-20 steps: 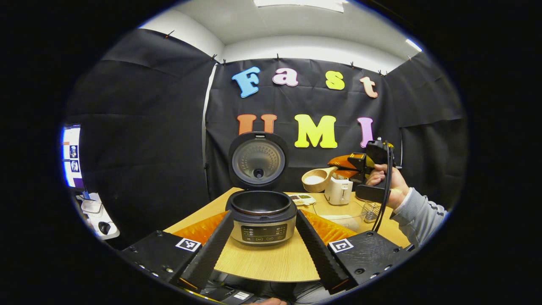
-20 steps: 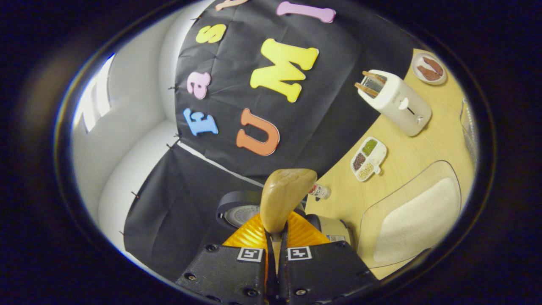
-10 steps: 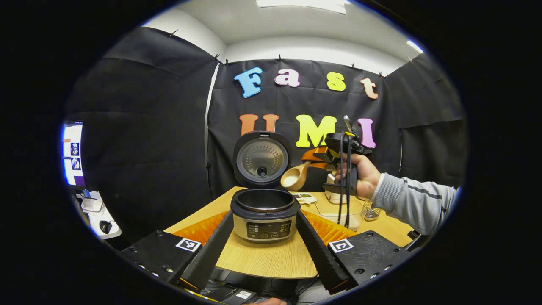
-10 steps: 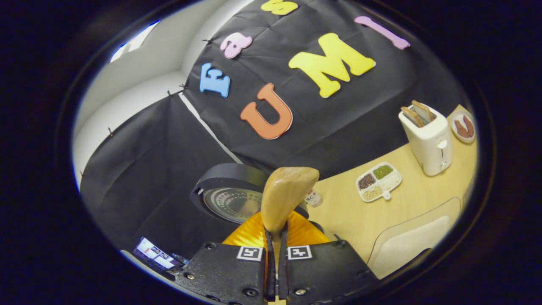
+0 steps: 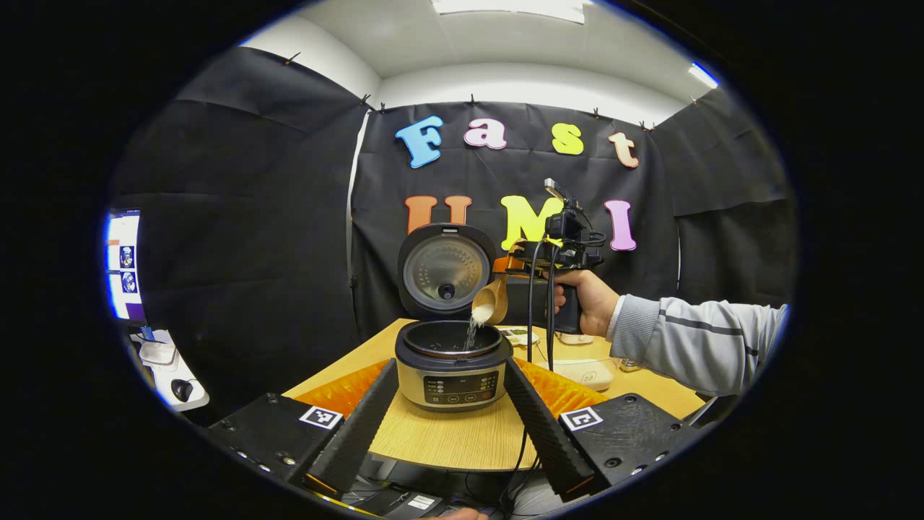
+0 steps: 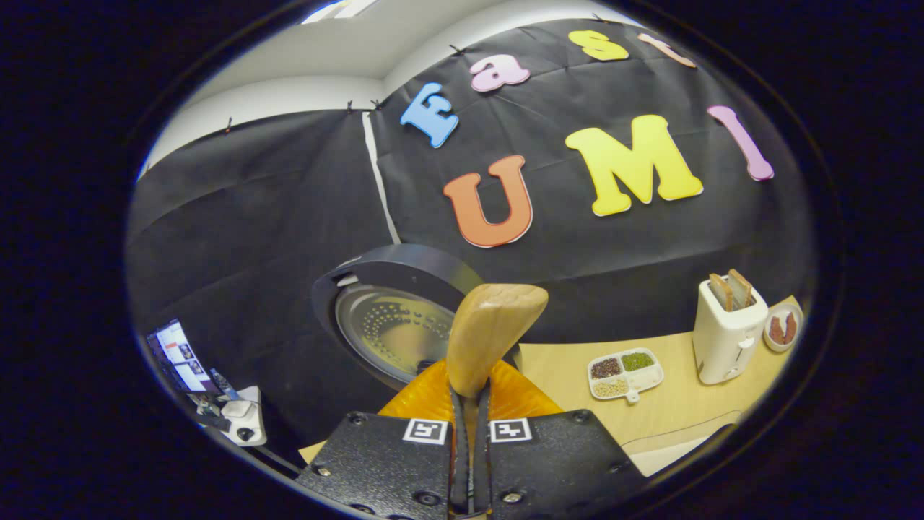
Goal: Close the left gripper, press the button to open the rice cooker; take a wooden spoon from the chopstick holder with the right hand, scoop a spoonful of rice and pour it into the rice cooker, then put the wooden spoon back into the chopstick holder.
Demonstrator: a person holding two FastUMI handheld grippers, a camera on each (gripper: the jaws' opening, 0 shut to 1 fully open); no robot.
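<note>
Between my left gripper's (image 5: 449, 426) wide-spread fingers sits the round silver-and-black rice cooker (image 5: 452, 363), its lid (image 5: 446, 269) standing upright behind the pot. Just beyond and above its rim, my right gripper (image 6: 469, 451) is clamped tight on the pale wooden spoon (image 6: 491, 334), whose bowl (image 5: 491, 303) tips downward over the pot, white rice (image 5: 473, 328) streaming in. Farther off to the right of my right fingers stands a white toaster (image 6: 724, 332) on the light wooden table (image 6: 693, 401).

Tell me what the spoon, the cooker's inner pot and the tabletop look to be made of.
Spoon: wood, by its matte tan grain. Inner pot: probably dark coated metal, judging by its thin dull rim. Tabletop: light wood or laminate; fine straight grain, cannot tell which.
</note>
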